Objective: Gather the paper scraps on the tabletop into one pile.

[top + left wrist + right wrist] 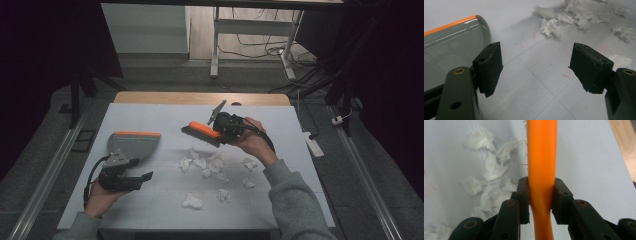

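Note:
A small brush [201, 133] with an orange handle [541, 165] and dark bristles hangs above the white table, and my right gripper [223, 131] is shut on that handle, both pads pressing its sides. Below and in front of it lie several crumpled white paper scraps [210, 163] [551, 26] [490, 172]. A grey dustpan [131, 145] with an orange edge [451, 23] lies at the table's left. My left gripper [142, 179] [536, 71] rests low just in front of the dustpan, jaws open, with nothing between them.
The white table top [150, 200] ends in a wooden strip [200, 98] at the far edge. More scraps [192, 201] lie toward the near edge. A power strip [313, 142] lies on the floor at the right, and desk legs with cables [260, 47] stand beyond.

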Motion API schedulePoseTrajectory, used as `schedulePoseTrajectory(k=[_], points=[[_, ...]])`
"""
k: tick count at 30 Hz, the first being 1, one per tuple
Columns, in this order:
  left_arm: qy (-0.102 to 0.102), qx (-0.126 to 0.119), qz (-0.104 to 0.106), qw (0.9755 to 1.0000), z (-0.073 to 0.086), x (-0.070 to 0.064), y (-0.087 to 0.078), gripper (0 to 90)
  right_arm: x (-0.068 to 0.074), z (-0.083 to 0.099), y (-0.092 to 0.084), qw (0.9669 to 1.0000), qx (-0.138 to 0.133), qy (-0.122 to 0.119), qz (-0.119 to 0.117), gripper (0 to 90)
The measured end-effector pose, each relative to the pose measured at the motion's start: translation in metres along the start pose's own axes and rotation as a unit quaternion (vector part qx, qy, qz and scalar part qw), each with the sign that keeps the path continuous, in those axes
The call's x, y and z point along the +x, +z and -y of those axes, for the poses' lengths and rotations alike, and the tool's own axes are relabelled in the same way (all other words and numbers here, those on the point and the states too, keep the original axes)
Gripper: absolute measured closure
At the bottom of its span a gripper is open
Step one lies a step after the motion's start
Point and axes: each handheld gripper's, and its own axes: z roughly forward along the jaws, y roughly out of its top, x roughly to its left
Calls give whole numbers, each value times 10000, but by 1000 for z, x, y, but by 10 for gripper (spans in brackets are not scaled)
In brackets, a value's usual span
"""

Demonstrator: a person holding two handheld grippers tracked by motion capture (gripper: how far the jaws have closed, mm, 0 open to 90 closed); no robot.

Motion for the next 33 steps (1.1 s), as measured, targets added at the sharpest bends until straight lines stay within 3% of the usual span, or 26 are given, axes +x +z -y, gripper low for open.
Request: schedulePoseTrajectory(k=[1, 5, 9, 13, 16, 18, 21, 22, 24, 26, 31, 33], points=[[-26, -11, -11, 10000, 1, 1, 0, 268, 1, 1, -5, 9998, -95, 149, -39, 707], [-77, -37, -67, 9999, 2, 4, -2, 268, 15, -3, -21, 9992, -195, 352, -77, 707], [-95, -54, -113, 9999, 3, 6, -3, 268, 35, -15, -19, 9964, -173, 709, -419, 707], [-99, -60, -135, 9998, 4, 7, -3, 268, 54, -31, 1, 9922, -22, 939, -816, 707], [-103, -54, -145, 9998, 5, 8, -4, 268, 61, -41, 23, 9849, 78, 1273, -1168, 707], [-110, -62, -149, 9998, 5, 8, -4, 268, 63, -47, 39, 9820, 168, 1351, -1307, 707], [-97, -42, -149, 9998, 6, 9, -4, 268, 63, -52, 59, 9743, 261, 1583, -1581, 707], [-99, -40, -147, 9998, 7, 9, -4, 268, 63, -53, 65, 9727, 312, 1641, -1613, 707], [-114, -46, -140, 9998, 8, 9, -4, 268, 59, -51, 70, 9732, 391, 1697, -1500, 707], [-124, -47, -140, 9998, 10, 10, -5, 268, 52, -44, 69, 9700, 464, 1866, -1490, 707], [-165, -40, -146, 9997, 13, 12, -5, 269, 37, -15, 57, 9637, 593, 2243, -1319, 707], [-125, -27, -145, 9998, 12, 10, -4, 269, 33, -4, 50, 9629, 588, 2321, -1241, 707]])
